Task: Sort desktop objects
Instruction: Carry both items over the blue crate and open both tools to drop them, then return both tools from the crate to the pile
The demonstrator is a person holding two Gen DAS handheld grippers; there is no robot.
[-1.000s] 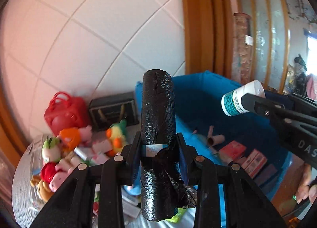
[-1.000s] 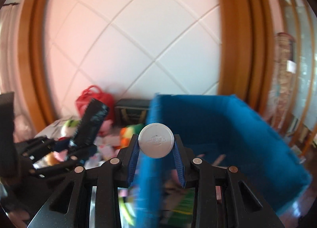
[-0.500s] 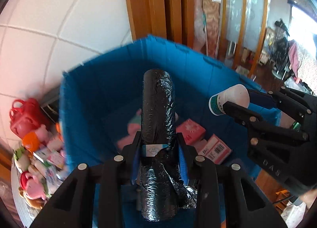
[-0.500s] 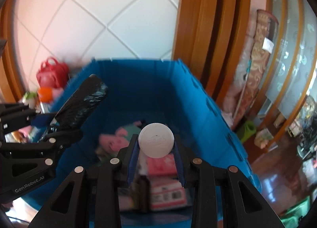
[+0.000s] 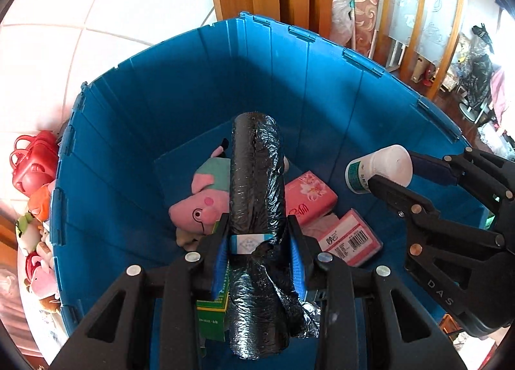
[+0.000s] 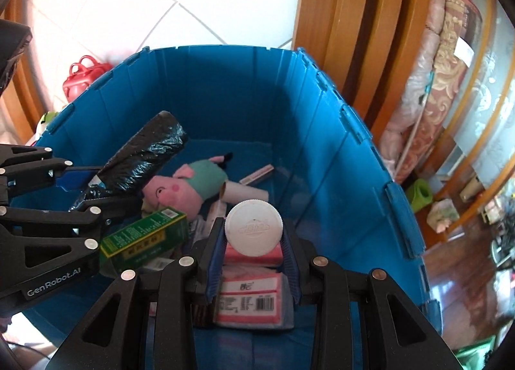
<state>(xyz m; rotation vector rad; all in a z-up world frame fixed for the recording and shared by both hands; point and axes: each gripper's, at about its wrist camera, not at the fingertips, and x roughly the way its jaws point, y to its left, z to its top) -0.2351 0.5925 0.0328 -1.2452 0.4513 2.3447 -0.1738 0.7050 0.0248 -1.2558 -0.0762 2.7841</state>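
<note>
My left gripper point(image 5: 257, 251) is shut on a black roll of trash bags point(image 5: 257, 177) and holds it above the inside of a blue bin point(image 5: 180, 87). The roll also shows in the right wrist view point(image 6: 141, 154). My right gripper point(image 6: 252, 249) is shut on a white bottle with a ribbed cap point(image 6: 253, 228), also over the blue bin point(image 6: 325, 132). That bottle and gripper show at the right of the left wrist view point(image 5: 379, 169).
In the bin lie a pink pig plush point(image 5: 206, 196), pink tissue packs point(image 5: 347, 241), a green box point(image 6: 145, 238) and a cardboard tube point(image 6: 244, 191). Left of the bin are a red bag point(image 5: 32, 161) and small plush toys point(image 5: 35, 235). Wooden frames and a tiled wall stand behind.
Both grippers have moved with their loads from beside the bin to over its inside and lower, so the bin's contents are now close below.
</note>
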